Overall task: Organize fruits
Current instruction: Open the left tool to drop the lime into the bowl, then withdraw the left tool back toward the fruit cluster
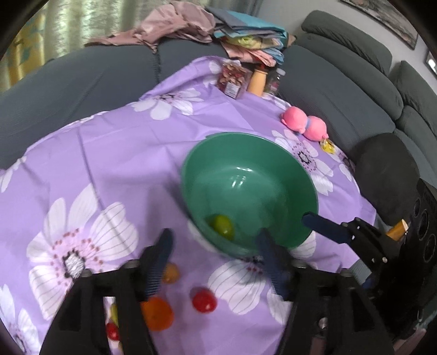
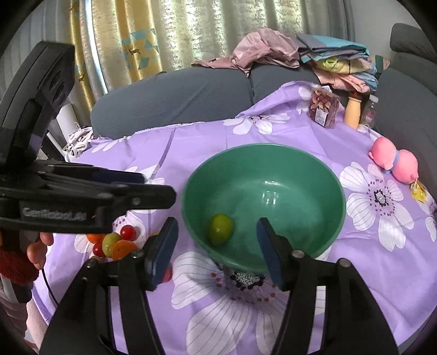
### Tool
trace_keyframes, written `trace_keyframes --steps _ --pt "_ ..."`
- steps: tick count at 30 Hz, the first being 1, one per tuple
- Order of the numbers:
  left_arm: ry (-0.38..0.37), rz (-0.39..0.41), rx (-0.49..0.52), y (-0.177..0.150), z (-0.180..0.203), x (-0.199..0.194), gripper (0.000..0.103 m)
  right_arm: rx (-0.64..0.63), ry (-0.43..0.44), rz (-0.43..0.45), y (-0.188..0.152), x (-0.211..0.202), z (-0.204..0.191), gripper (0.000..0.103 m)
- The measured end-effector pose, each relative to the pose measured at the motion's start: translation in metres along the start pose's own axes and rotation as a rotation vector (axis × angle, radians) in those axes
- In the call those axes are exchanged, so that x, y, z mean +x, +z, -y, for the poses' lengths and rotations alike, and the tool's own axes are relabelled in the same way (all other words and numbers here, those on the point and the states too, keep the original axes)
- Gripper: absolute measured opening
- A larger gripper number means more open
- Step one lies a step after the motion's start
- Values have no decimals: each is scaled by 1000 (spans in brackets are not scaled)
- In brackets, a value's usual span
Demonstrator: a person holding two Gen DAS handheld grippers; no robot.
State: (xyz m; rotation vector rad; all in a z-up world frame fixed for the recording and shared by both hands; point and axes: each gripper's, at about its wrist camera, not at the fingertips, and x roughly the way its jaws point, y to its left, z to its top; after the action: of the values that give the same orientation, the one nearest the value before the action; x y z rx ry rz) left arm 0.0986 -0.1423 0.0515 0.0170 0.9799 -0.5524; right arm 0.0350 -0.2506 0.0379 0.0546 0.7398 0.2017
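Note:
A green bowl (image 1: 254,174) (image 2: 275,191) stands on the purple flowered tablecloth (image 1: 109,163) and holds one green fruit (image 1: 221,225) (image 2: 220,228). Loose fruits lie on the cloth left of the bowl: an orange one (image 1: 158,314), a red one (image 1: 204,300), a small orange-yellow one (image 1: 171,273), and a cluster of red, green and orange ones (image 2: 114,243). My left gripper (image 1: 215,245) is open and empty above these fruits at the bowl's near rim. My right gripper (image 2: 215,232) is open and empty over the bowl's near rim.
A pink plush toy (image 1: 304,123) (image 2: 393,161), a yellow wrapper (image 1: 327,146), a packet of dried petals (image 1: 232,79) and a wooden bottle (image 1: 258,80) sit at the far side. Grey sofas (image 1: 341,90) with piled clothes (image 1: 191,24) surround the table.

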Motion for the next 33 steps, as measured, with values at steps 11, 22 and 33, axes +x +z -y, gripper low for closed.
trace_keyframes --steps 11,22,33 --pt "48 49 -80 -40 -26 -48 71 -83 16 36 -3 -31 -39 72" --pt "61 76 -149 -72 -45 -75 72 -145 49 42 -6 -46 -72 73" --pt "63 91 -182 -92 -56 -90 72 -187 66 32 -8 -48 -96 73"
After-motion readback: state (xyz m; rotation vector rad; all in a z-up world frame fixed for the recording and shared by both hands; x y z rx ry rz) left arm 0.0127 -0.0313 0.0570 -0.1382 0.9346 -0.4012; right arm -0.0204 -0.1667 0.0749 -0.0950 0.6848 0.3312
